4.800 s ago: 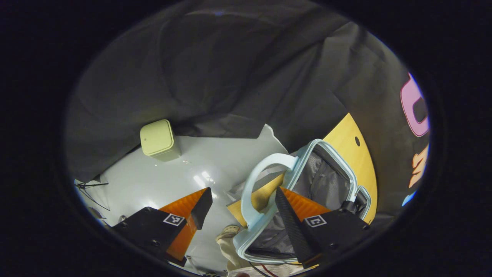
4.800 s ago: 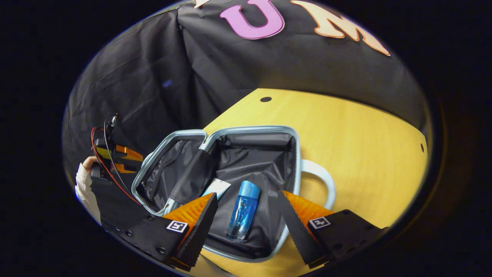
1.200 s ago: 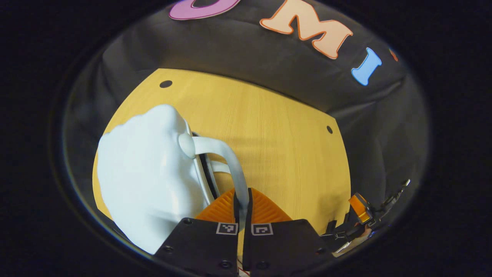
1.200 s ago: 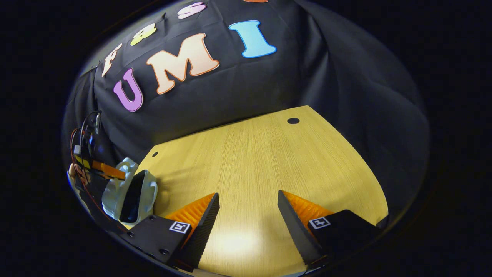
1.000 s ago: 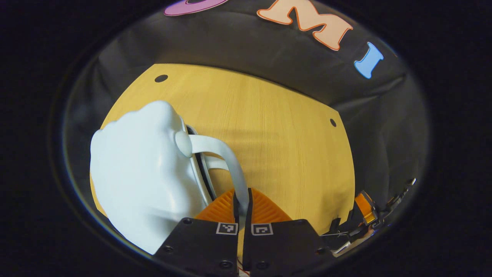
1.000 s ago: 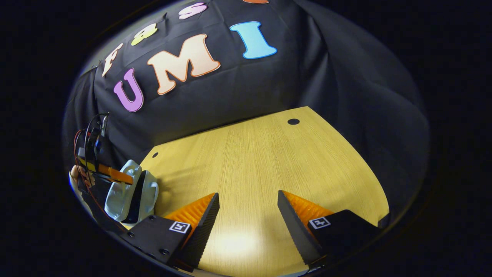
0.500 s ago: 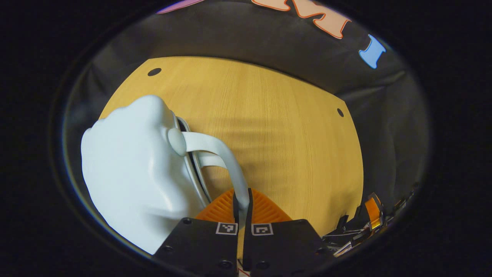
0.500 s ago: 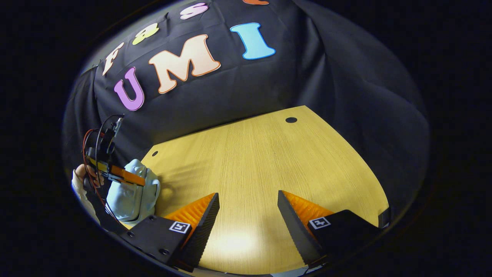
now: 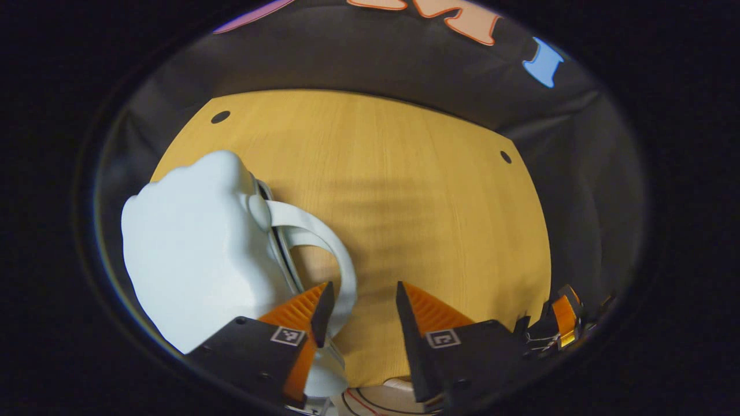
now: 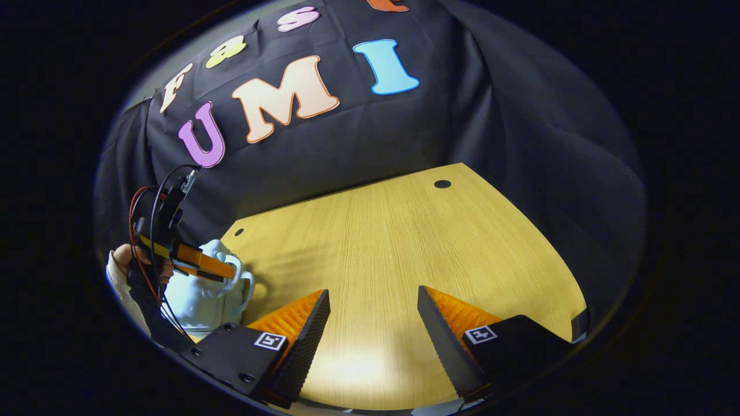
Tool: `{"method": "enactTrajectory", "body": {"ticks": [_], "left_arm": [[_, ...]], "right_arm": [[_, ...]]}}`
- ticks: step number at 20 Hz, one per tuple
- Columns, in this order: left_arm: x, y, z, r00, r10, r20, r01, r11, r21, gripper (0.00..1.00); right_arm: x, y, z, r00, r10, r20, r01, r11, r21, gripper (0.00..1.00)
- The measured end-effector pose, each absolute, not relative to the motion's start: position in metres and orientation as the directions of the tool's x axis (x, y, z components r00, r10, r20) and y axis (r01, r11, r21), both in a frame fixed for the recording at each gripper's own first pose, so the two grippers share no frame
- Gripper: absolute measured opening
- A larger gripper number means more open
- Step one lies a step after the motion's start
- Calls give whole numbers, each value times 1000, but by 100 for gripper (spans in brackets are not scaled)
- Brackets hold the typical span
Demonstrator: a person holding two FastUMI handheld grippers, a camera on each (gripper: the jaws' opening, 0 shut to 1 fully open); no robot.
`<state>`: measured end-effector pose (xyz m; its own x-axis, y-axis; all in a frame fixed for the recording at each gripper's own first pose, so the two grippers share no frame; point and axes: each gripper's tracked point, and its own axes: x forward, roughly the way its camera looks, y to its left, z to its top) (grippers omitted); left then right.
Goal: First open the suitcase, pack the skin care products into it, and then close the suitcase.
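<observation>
While the left gripper [image 9: 359, 300] hangs just over the table with its two fingers apart, the white handle [image 9: 324, 231] of the suitcase [image 9: 196, 254] curves right past its left finger, and nothing is held. The case lies shut on the left side of the table, its pale blue shell up, with a thin dark line at the seam. I cannot see the skin care things, so I think they are packed inside.

To end this step well, I think the gripper should lift straight back and clear of the handle, so the loop does not catch on a finger and drag the case. A look at the seam would help too, to be sure both halves meet all the way round.

Near the front edge, the right gripper [image 10: 373, 323] hangs over bare wood, its fingers wide apart and holding nothing. From there the left gripper shows off to the side, above the case, with a hand [image 10: 124, 263] and some wires behind it.

Past them, the yellow wooden table [image 10: 404, 242] is smooth, with small round holes near its edges. Behind it hangs the black cloth wall [image 10: 509, 144].
</observation>
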<state>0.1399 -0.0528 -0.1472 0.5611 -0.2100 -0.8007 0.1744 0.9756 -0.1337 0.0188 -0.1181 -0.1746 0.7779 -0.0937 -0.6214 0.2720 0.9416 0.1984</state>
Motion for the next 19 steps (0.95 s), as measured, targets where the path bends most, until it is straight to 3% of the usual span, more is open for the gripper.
{"method": "enactTrajectory", "body": {"ticks": [1,4,5,8,11,14,16,17,19], "left_arm": [[136,-57,-146,573,-203,-794,178,977,-121,75],[119,-70,-136,611,-203,-765,161,978,-131,85],[113,-77,-134,623,-213,-753,150,977,-152,80],[104,-82,-127,669,-194,-717,115,981,-158,85],[101,-86,-128,703,-166,-691,85,985,-151,81],[91,-95,-136,696,-170,-697,76,984,-164,86],[86,-98,-140,688,-167,-706,70,984,-165,81],[84,-100,-141,686,-166,-709,70,984,-162,86],[83,-102,-144,686,-163,-709,73,985,-156,86]], "right_arm": [[13,-120,-177,781,-91,-618,269,942,201,96],[10,-123,-175,789,-84,-609,259,944,205,95],[10,-124,-175,793,-81,-604,256,944,209,96],[9,-128,-168,805,-65,-589,236,947,218,96],[8,-130,-165,812,-42,-582,206,954,218,95],[5,-134,-167,811,-20,-584,178,961,214,96],[5,-137,-168,812,-10,-584,164,963,212,96],[4,-138,-168,813,-6,-582,159,964,212,96],[5,-143,-169,816,-4,-578,158,964,216,96]]}}
